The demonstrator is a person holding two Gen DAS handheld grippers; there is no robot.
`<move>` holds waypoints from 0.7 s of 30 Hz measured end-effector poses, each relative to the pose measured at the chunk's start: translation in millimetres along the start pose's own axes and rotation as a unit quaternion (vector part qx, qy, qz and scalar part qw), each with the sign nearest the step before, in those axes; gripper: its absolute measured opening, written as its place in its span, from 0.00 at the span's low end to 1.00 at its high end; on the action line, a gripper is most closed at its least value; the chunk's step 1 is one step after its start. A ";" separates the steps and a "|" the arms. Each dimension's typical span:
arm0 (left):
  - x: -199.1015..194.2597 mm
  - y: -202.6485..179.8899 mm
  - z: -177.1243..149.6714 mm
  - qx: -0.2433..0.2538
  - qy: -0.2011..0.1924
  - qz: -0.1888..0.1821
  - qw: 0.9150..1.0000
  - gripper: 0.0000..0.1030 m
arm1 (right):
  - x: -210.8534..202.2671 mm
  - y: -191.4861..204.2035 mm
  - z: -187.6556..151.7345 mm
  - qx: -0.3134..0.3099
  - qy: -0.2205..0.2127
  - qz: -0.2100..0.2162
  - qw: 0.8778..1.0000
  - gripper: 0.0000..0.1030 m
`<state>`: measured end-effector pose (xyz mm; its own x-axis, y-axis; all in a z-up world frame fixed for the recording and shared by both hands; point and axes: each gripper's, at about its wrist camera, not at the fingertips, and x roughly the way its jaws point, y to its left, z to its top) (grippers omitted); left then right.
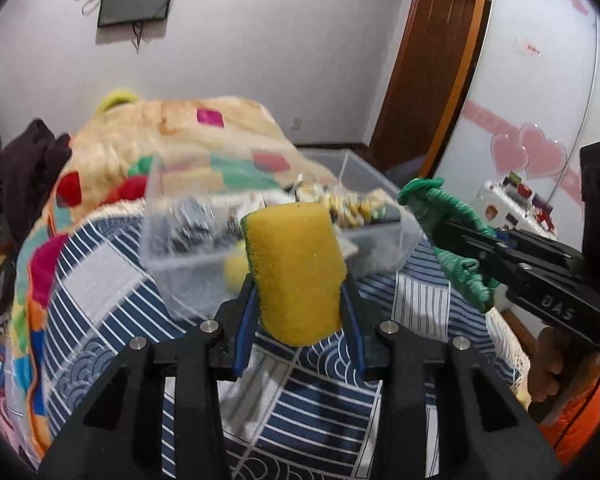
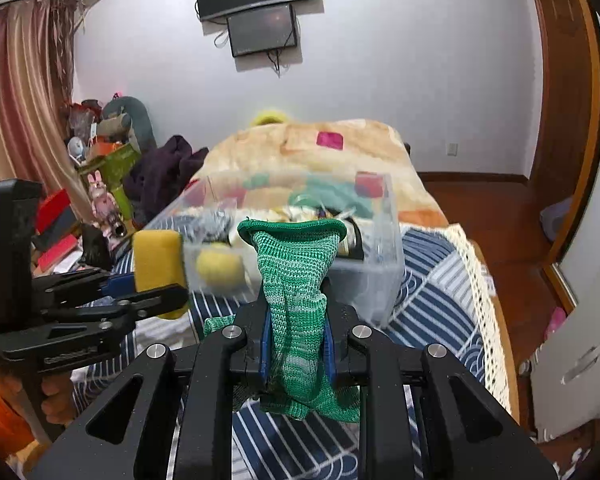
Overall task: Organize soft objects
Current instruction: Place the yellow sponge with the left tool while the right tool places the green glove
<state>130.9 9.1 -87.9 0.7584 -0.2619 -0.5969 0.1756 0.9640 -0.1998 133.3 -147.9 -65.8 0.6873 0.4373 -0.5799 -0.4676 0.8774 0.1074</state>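
My left gripper (image 1: 300, 300) is shut on a yellow sponge (image 1: 296, 268) with a green scouring side, held above the bed in front of a clear plastic bin (image 1: 180, 256). My right gripper (image 2: 296, 320) is shut on a green knitted glove (image 2: 296, 280), cuff up. In the left wrist view the right gripper (image 1: 456, 236) holds the glove (image 1: 440, 216) by the bin's right end. In the right wrist view the left gripper (image 2: 160, 284) holds the sponge (image 2: 158, 260) left of the bin (image 2: 384, 280). The bin holds a yellow ball (image 2: 218, 266) and several soft items.
The bin stands on a blue and white patterned bedspread (image 1: 100, 280). A colourful fleece blanket (image 1: 180, 132) is heaped behind it. Dark clothes (image 2: 164, 176) and clutter lie at the far left. A wooden door (image 1: 428, 60) and a white wardrobe (image 1: 540, 80) stand on the right.
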 end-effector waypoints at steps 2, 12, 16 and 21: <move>-6.5 2.1 7.4 0.004 -0.014 0.009 1.000 0.37 | 0.5 3.0 6.4 -0.003 -0.007 0.002 1.000 0.17; -11.9 26.9 37.8 0.006 -0.041 0.049 0.998 0.37 | 7.7 31.9 41.0 -0.032 -0.052 0.020 0.998 0.18; 0.6 34.2 39.2 0.002 -0.032 0.064 0.997 0.37 | 22.3 39.6 49.0 -0.034 -0.052 0.026 0.998 0.18; 17.4 39.0 42.0 0.000 -0.022 0.074 0.997 0.37 | 49.9 47.5 54.2 -0.043 -0.032 0.020 0.998 0.18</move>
<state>177.3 44.1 -73.4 0.8028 -0.1145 -0.5852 0.0598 0.9919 -0.1120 175.5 -73.7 -45.8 0.6996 0.4866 -0.5232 -0.5400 0.8396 0.0589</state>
